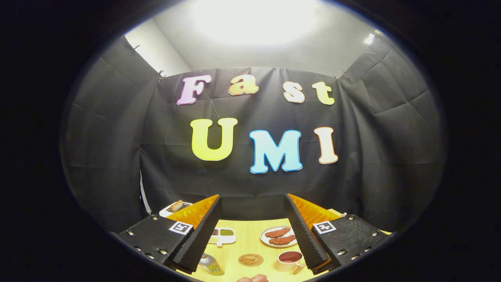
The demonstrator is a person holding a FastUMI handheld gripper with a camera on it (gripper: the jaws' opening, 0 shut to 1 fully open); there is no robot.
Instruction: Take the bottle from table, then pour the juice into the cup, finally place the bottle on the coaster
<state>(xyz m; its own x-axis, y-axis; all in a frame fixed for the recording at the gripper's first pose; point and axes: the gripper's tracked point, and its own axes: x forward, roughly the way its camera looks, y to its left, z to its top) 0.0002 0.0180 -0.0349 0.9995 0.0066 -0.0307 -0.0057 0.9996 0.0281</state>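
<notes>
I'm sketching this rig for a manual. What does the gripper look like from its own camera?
The gripper has two wedge-shaped fingers faced with ribbed pads. Each sits on a black block with silver screws and a square black-and-white marker. No cables visible.

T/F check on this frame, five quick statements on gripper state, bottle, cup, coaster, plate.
1. The gripper is open, nothing between its fingers. True.
2. The bottle already stands on the coaster. False: it sits on the table beside the coaster, near the left finger; the coaster is bare.
3. The cup lies tipped on its side. False: it stands upright by the right finger, dark liquid inside.
4. The coaster lies between the bottle and the cup. True.
5. The plate beyond the cup is empty. False: it holds two reddish-brown pieces of food.
</notes>
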